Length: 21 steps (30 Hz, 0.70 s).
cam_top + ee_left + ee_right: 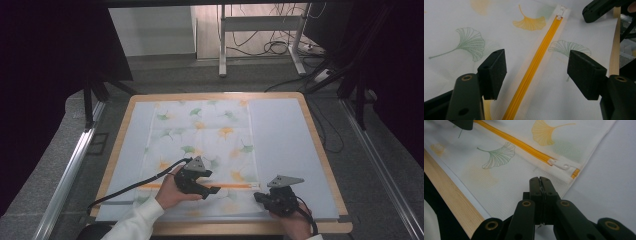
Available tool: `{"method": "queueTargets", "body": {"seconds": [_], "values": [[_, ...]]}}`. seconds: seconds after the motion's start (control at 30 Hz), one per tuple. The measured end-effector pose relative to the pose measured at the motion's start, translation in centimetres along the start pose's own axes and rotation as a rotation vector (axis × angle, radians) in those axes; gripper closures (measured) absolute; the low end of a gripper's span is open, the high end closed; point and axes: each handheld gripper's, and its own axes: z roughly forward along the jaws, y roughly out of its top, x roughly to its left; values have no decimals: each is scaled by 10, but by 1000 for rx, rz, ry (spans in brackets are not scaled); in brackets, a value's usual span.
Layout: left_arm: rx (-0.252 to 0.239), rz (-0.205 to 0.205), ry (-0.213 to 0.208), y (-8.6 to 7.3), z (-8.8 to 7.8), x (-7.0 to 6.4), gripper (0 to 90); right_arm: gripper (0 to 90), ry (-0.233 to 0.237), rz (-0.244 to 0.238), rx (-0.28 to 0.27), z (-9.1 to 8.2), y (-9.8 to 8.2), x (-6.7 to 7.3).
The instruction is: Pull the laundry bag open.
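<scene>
Black fingers [494, 72] of the left gripper [196, 180] fill the foreground of its own view, spread wide to either side of the orange zipper [536, 62] with nothing pinched between them. My reading: they straddle the zipper line so they can come down on the fabric or follow the track.

Desk [320, 145], wood-edged with a pale mat over it, carries everything. Leaf-print fabric bag [200, 135] lies flat at the middle of the mat, zipper running along the edge nearest the person. Flat is sensible here; the teeth stay straight.

Right gripper [280, 197] sits at the near right corner of the bag, fingers [540, 186] pressed fully together. Whether a sliver of cloth edge is caught between them I cannot tell. Likely it pins or steadies that corner.

White zipper pull [561, 165] rests at the right end of the zipper, just beyond the right gripper's tips, not touched.
</scene>
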Motion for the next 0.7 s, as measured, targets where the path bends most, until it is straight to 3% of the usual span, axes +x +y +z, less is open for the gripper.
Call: {"method": "queueTargets", "body": {"seconds": [0.07, 0.1, 0.3, 0.47, 0.53, 0.7], "values": [[4, 2, 6, 1, 2, -1, 317, 881, -1, 1, 2, 1, 0, 1], [31, 57, 47, 4, 6, -8, 318, 881, -1, -2, 5, 1, 1, 1], [58, 138, 55, 17, 19, -27, 312, 882, -18, -20, 33, 7, -1, 2], [51, 138, 57, 26, 22, -29, 320, 882, -18, -22, 31, 7, -1, 2], [0, 84, 22, 32, 21, -27, 325, 882, -16, -24, 30, 7, -1, 2], [8, 68, 31, 34, 24, -23, 339, 882, -17, -32, 34, 7, 0, 3]]}}
